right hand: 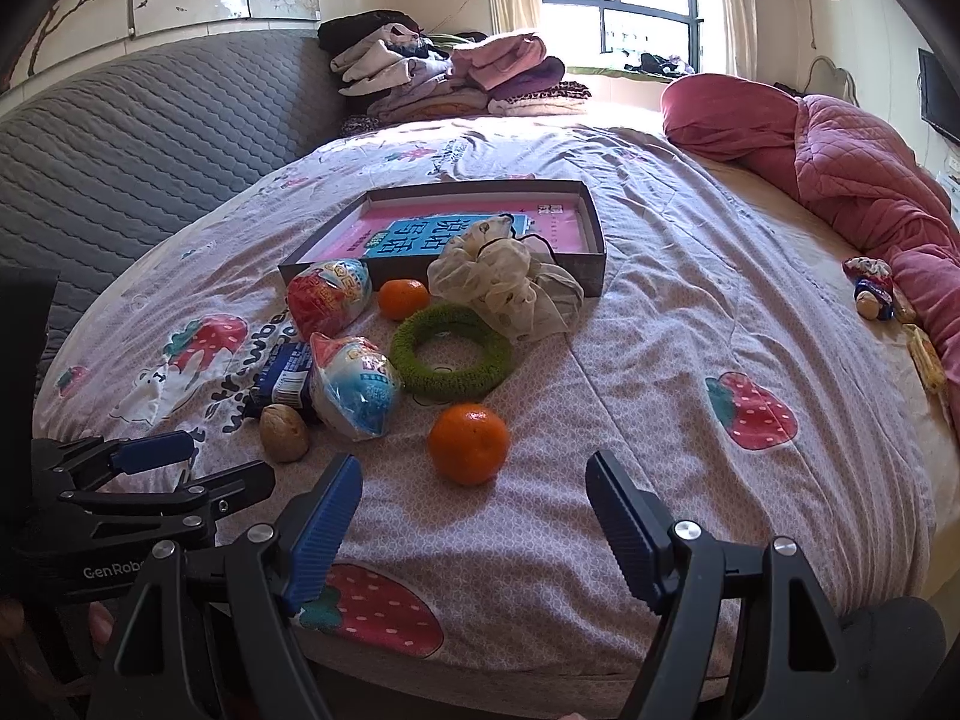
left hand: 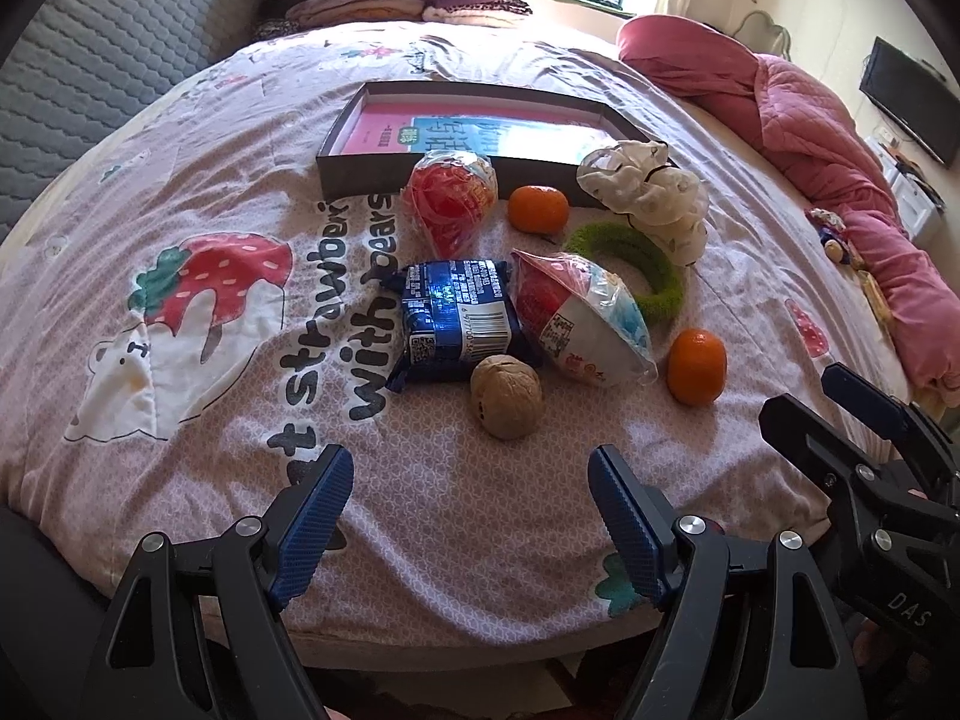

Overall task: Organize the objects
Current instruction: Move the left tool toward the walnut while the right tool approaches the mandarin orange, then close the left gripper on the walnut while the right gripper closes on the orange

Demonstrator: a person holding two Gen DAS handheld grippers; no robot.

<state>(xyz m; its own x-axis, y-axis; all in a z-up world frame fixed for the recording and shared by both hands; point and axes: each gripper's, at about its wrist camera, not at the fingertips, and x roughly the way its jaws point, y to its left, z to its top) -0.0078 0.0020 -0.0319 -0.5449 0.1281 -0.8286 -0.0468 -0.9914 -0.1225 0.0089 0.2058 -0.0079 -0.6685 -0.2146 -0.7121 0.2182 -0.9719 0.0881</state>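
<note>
On the bed lie a walnut (left hand: 507,396), a blue snack packet (left hand: 457,315), two wrapped toy eggs (left hand: 581,317) (left hand: 451,202), two tangerines (left hand: 696,366) (left hand: 538,208), a green ring (left hand: 636,267) and a white scrunchie (left hand: 654,192), in front of a shallow dark box (left hand: 384,171). My left gripper (left hand: 471,516) is open and empty, just short of the walnut. My right gripper (right hand: 474,516) is open and empty, just short of the near tangerine (right hand: 468,443). The walnut (right hand: 284,432), ring (right hand: 451,354) and box (right hand: 594,228) also show in the right wrist view.
A rolled pink quilt (right hand: 852,162) lies along the right side of the bed with small toys (right hand: 873,294) beside it. Folded clothes (right hand: 450,78) are stacked at the far end. A grey padded headboard (right hand: 150,138) is on the left.
</note>
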